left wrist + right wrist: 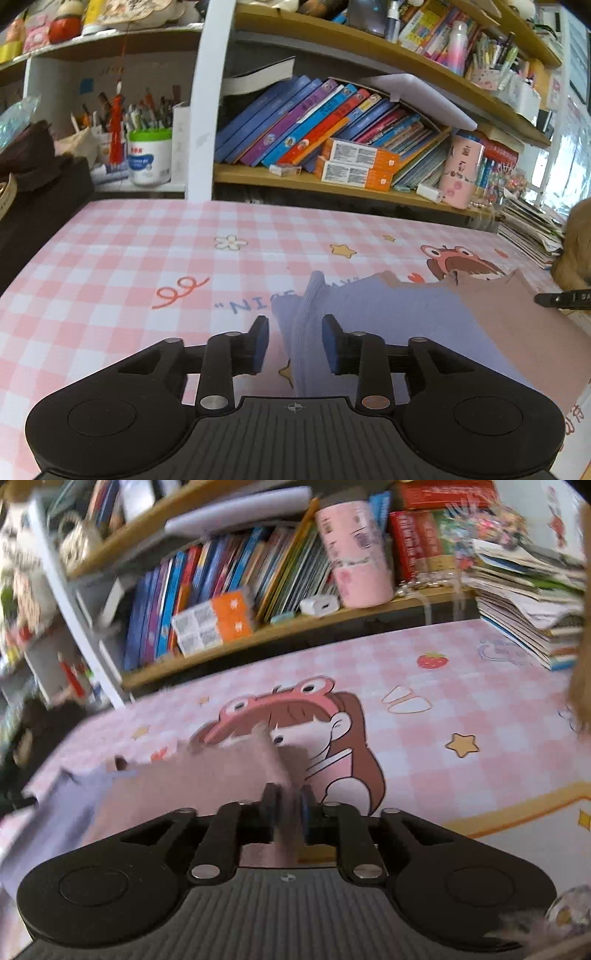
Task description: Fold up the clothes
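The cloth lies on the counter, which has a pink check cover with stars and a cartoon girl. The cloth is part lilac and part dusty pink.

In the left wrist view, the left gripper has its fingers spread a little. A lilac fold of the cloth stands up between them, closer to the right-side finger. The pads do not seem to press it, and the blue pads show on both sides. The rest of the cloth spreads away to the right. At the right edge a thin black part pokes in; it may be the other gripper, but it is too small to be sure.

In the right wrist view, the right gripper has its fingers nearly together. They pinch a raised pink edge of the cloth. From there the cloth hangs off to the left and goes lilac near the left edge. This picture is blurry.

Behind the counter is a shelf full of books.
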